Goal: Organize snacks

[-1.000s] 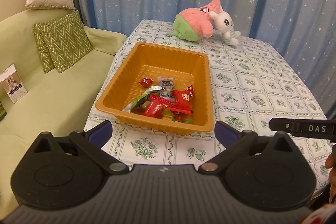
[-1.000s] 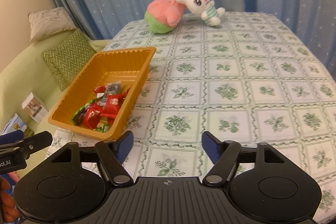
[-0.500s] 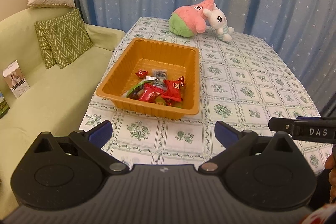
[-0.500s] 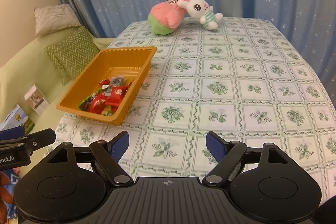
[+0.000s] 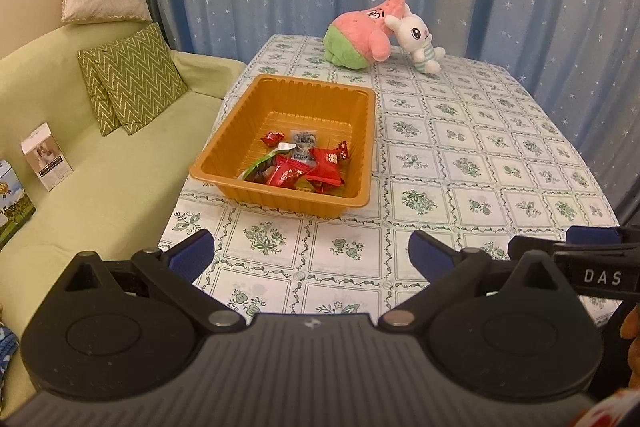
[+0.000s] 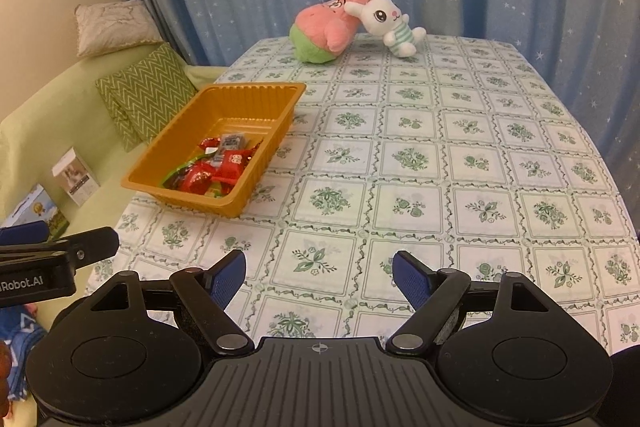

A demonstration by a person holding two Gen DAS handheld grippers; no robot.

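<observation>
An orange plastic tray (image 5: 224, 169) sits on the table's left side; it also shows in the right wrist view (image 6: 180, 123). Several wrapped snacks (image 5: 304, 165), mostly red with one green, lie in its near end (image 6: 212, 171). My left gripper (image 5: 311, 254) is open and empty, over the table's near edge, well short of the tray. My right gripper (image 6: 319, 277) is open and empty, over the near edge to the tray's right. Each gripper shows at the side of the other's view.
The table wears a green floral cloth (image 6: 420, 163). A pink and green plush (image 5: 360, 33) and a white bunny plush (image 5: 418, 37) lie at the far end. A green sofa (image 5: 80, 187) with cushions and small boxes stands left. Blue curtains hang behind.
Both grippers have pulled back toward the table's near edge and risen; the tray now looks smaller and farther. Both stay open and empty.
</observation>
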